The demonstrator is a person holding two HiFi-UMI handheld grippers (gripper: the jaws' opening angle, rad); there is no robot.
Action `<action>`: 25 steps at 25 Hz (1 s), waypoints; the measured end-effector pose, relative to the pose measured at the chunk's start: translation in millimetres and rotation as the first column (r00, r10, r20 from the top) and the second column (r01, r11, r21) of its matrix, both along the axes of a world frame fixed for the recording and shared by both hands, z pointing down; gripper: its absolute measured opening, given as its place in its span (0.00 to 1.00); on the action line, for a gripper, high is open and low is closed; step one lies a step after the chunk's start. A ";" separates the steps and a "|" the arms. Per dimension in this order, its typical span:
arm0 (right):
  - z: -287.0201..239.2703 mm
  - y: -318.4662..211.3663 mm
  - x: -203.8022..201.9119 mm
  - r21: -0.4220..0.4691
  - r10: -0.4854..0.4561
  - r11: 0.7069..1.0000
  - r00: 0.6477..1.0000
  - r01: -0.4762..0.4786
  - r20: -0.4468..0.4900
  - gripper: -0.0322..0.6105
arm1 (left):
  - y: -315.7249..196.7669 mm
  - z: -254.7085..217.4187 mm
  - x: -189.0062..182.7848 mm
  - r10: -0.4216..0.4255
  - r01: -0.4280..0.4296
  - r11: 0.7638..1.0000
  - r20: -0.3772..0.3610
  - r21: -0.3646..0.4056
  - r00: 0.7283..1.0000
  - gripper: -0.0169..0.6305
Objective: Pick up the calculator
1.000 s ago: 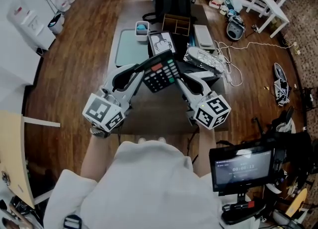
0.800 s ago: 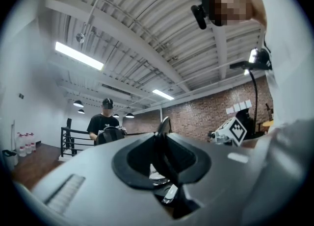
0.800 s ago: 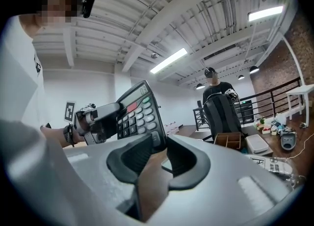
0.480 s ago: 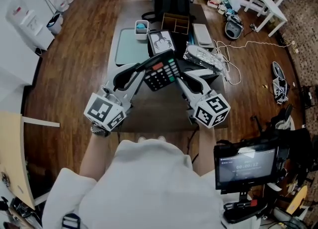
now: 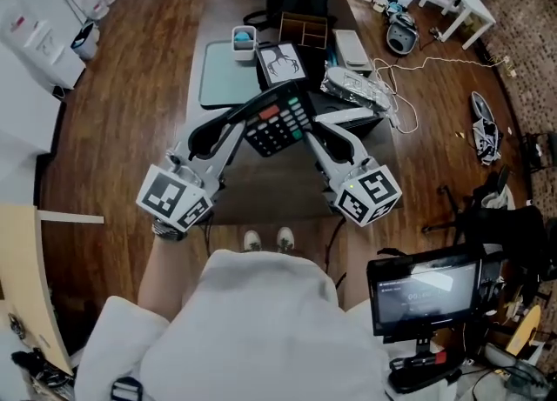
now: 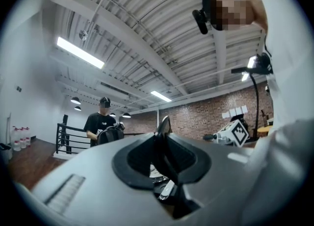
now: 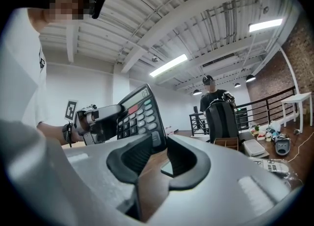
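In the head view, the calculator (image 5: pixel 277 121) hangs over the middle of the worktop (image 5: pixel 261 186), seemingly clear of it. It sits between the left tool (image 5: pixel 246 115) and the right tool (image 5: pixel 310 127), equally near both. In the left gripper view, the left tool's jaws clamp its edge, seen edge-on dead ahead. In the right gripper view, the right tool's jaws pinch its lower corner, display end uppermost.

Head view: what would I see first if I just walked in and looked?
The black calculator grabs your eye first, held up in the air in the middle of the picture, above the brown desk. The left claw and the right claw pinch it from both sides. Behind it, a pale green mat lies on the desk's far left part.
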State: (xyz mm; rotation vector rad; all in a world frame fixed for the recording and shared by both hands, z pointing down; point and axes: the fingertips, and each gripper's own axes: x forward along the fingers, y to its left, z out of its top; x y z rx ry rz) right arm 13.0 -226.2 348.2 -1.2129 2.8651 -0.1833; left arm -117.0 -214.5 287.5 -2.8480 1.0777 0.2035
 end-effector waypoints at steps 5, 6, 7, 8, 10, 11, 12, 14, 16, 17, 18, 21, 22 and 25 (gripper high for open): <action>13.7 20.3 -9.5 -0.038 0.041 0.998 0.999 -0.041 -0.007 0.20 | 13.4 14.1 -10.5 0.036 -0.036 0.999 -0.019 -0.032 0.999 0.14; 17.4 23.3 -9.9 -0.048 0.047 0.998 0.999 -0.047 -0.007 0.20 | 14.9 18.5 -11.3 0.041 -0.042 0.998 -0.027 -0.044 0.999 0.14; 22.4 26.2 -9.7 -0.060 0.053 0.997 0.999 -0.053 -0.005 0.20 | 16.1 24.0 -11.5 0.046 -0.048 0.997 -0.036 -0.058 0.998 0.14; 28.4 29.7 -9.1 -0.075 0.058 0.995 0.998 -0.058 -0.004 0.20 | 17.4 30.3 -11.1 0.051 -0.054 0.996 -0.043 -0.072 0.998 0.14; 40.5 37.8 -7.5 -0.106 0.067 0.992 0.998 -0.068 -0.007 0.20 | 22.5 42.2 -9.6 0.056 -0.061 0.994 -0.051 -0.095 0.997 0.14; 44.9 42.1 -7.3 -0.119 0.069 0.990 0.998 -0.070 -0.010 0.20 | 26.0 45.8 -9.0 0.058 -0.064 0.992 -0.054 -0.106 0.997 0.14; 47.9 46.2 -7.4 -0.128 0.070 0.989 0.997 -0.071 -0.011 0.20 | 29.4 47.3 -8.1 0.062 -0.068 0.991 -0.058 -0.118 0.996 0.14; 51.8 53.9 -7.3 -0.142 0.069 0.987 0.998 -0.070 -0.012 0.20 | 35.7 48.0 -5.9 0.069 -0.078 0.986 -0.068 -0.144 0.995 0.14; 56.6 62.6 -6.5 -0.157 0.065 0.985 0.998 -0.066 -0.012 0.20 | 43.6 51.9 -4.5 0.069 -0.080 0.984 -0.070 -0.161 0.995 0.14; 59.1 67.6 -5.6 -0.164 0.063 0.984 0.998 -0.063 -0.010 0.20 | 48.3 54.1 -3.4 0.070 -0.081 0.983 -0.068 -0.167 0.995 0.14; 61.2 72.5 -4.6 -0.169 0.061 0.984 0.998 -0.061 -0.006 0.20 | 53.1 55.5 -2.0 0.072 -0.082 0.982 -0.063 -0.169 0.995 0.14; 63.5 88.6 -2.7 -0.167 0.055 0.985 0.998 -0.050 0.020 0.20 | 69.0 54.0 1.8 0.079 -0.084 0.983 -0.039 -0.160 0.996 0.14; 63.2 95.1 -2.0 -0.164 0.052 0.985 0.998 -0.046 0.031 0.20 | 75.7 52.2 3.3 0.078 -0.082 0.985 -0.032 -0.154 0.996 0.14; 59.3 120.4 6.4 -0.147 0.044 0.988 0.998 -0.036 0.051 0.20 | 103.8 45.5 12.0 0.065 -0.069 0.988 -0.026 -0.139 0.998 0.14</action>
